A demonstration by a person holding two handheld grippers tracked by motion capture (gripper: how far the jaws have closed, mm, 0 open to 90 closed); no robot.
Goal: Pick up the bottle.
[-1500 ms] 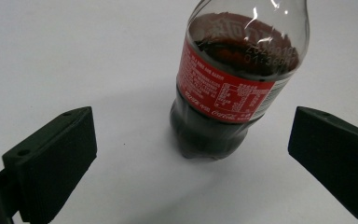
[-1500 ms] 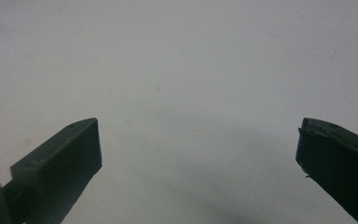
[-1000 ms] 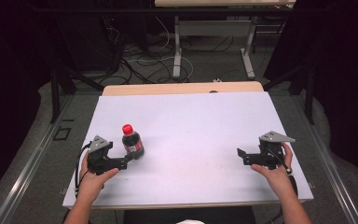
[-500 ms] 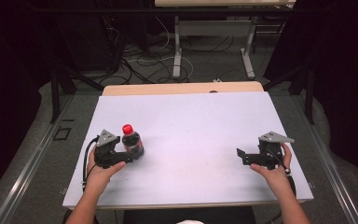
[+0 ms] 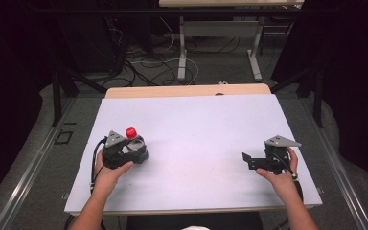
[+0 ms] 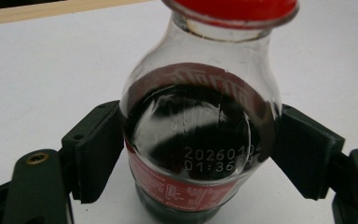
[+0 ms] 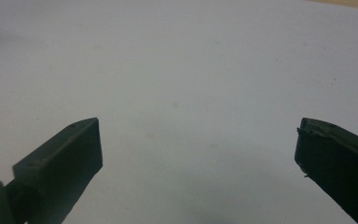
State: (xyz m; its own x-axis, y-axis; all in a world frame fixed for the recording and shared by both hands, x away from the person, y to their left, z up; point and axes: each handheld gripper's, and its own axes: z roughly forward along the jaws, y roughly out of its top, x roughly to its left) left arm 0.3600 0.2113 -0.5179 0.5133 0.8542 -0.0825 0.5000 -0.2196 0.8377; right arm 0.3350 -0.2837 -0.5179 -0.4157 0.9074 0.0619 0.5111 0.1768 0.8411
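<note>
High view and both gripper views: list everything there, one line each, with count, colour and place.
bottle: one, clear with dark drink, red cap and red label, upright on the table's left part, between the left claw's pads.
table: one, white top with a pale wood strip along the far edge, centre of the high view.
second table: one, pale top on grey legs, beyond the first.
cables: a tangle, black and white, on the grey floor behind the table.
left claw: one, black, its jaws have just been closing, pads against the bottle's sides.
right claw: one, black, jaws wide apart over bare table, at the right.
hands: two, one on each claw, coming in from the near edge.
</note>
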